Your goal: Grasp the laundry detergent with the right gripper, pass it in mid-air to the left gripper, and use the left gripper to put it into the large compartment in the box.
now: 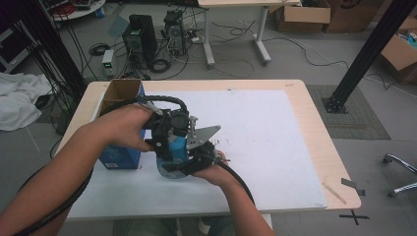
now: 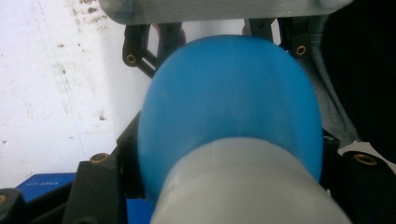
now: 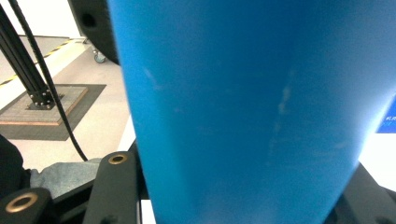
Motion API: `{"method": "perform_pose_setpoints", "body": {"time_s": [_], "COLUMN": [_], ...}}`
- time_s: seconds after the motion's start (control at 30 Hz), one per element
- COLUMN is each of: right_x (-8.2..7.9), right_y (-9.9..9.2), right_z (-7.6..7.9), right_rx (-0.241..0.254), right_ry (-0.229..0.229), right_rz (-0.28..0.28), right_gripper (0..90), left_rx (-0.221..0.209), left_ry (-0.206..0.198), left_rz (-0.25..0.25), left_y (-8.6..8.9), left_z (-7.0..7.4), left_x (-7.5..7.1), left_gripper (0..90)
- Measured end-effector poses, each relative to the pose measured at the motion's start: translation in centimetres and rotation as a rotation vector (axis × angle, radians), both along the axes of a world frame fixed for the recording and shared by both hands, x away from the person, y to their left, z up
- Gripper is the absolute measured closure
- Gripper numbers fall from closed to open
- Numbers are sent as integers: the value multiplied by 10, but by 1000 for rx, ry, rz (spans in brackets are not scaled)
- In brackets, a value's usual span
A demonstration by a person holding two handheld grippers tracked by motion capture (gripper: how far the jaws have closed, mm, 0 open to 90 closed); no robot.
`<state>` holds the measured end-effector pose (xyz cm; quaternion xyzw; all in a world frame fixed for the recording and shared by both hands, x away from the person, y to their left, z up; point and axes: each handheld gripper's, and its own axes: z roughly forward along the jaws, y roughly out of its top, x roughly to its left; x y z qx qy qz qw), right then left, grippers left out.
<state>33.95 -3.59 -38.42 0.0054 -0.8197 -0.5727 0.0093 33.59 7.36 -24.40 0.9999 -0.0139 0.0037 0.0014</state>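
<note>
A blue bottle-like thing [image 1: 175,149] with a pale grey neck [image 2: 243,186] is held above the white mat between both grippers. My left gripper [image 1: 166,129] comes in from the left and is shut on it at the grey neck end, which sits between its black jaws in the left gripper view. My right gripper [image 1: 197,156], carrying a grey three-cornered plate [image 1: 202,135], is shut on the blue body [image 3: 243,116] from the right. Its jaws reach around the far end of the rounded blue body [image 2: 229,102] in the left gripper view.
An open blue box [image 1: 120,157] with a cardboard-brown inside stands at the mat's left edge, right beside my left hand. A white mat [image 1: 265,142] covers most of the wooden table [image 1: 319,147]. Computers, cables and cardboard boxes lie on the floor beyond.
</note>
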Motion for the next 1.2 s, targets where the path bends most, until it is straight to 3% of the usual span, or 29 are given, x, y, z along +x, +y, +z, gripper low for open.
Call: {"method": "perform_pose_setpoints", "body": {"time_s": [0.37,0.57,0.63,0.67,0.7,1.07,1.2], "right_x": [-1,-4,-6,-4,-5,-8,-8], "right_y": [-3,-8,-10,-10,-13,-29,-38], "right_z": [0,1,2,2,4,9,15], "right_rx": [11,18,22,40,35,24,12], "right_ry": [-11,-18,-19,-43,-23,-12,-17], "right_rz": [-5,-34,-46,-50,-61,-80,-89], "right_gripper": [455,429,381,358,329,209,148], "left_rx": [17,31,33,40,41,33,32], "left_ry": [-26,-35,-33,-31,-29,1,-6], "left_rz": [-9,-15,-5,-1,1,42,61], "left_y": [-5,-11,-12,-13,-13,-10,-8], "left_z": [1,4,5,5,5,13,20], "left_x": [-4,-4,-3,-2,-2,6,9], "left_gripper": [392,394,394,394,394,393,393]}}
